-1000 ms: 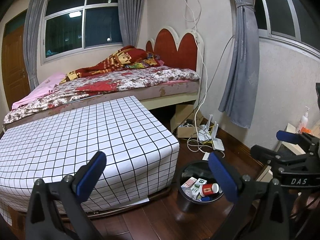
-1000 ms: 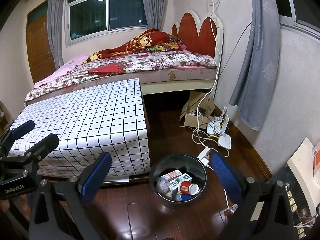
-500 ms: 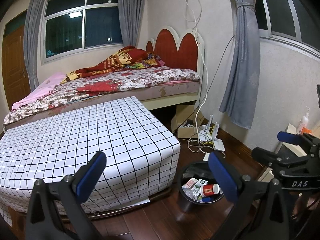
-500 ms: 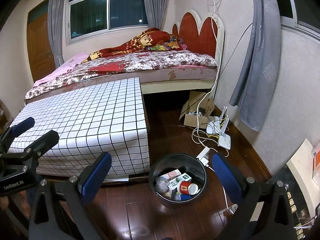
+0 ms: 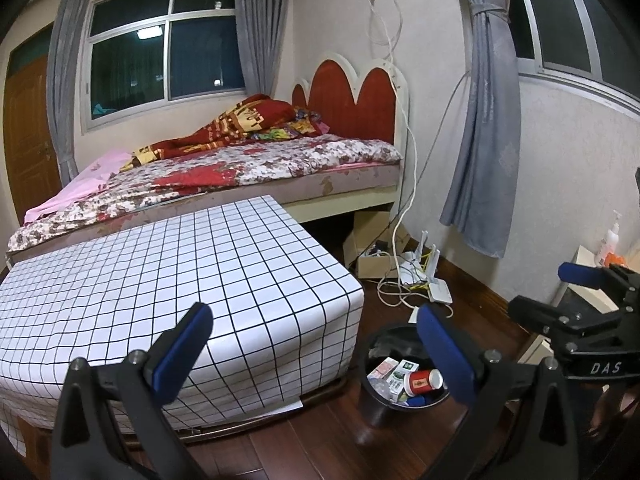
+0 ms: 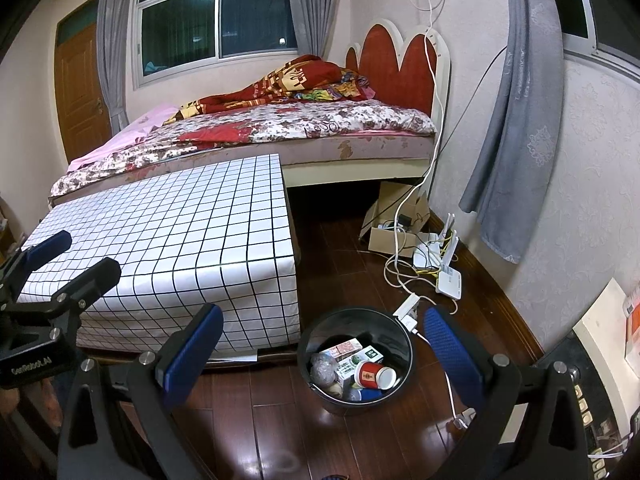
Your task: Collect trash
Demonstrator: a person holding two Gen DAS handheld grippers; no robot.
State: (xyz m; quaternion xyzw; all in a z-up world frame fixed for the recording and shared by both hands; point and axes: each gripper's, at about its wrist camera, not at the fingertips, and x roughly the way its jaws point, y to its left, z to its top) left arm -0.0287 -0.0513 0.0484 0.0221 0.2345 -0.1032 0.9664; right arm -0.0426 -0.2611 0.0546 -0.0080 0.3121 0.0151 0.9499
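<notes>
Holding nothing, the left gripper (image 5: 312,352) and right gripper (image 6: 324,354) gape wide above the bin (image 6: 396,330), where a red cup (image 6: 374,376), boxes (image 6: 352,354) and perhaps crumpled plastic lie.

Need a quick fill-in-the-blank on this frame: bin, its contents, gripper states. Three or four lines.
1. The round black trash bin stands on the dark wooden ____.
2. The red paper cup lies on its side ____ that bin.
3. The left gripper and the right gripper both have their blue-padded jaws ____ and hold nothing.
4. The table beside the bin wears a white cloth with a black ____ pattern.

Missing words: floor; inside; open; grid
</notes>
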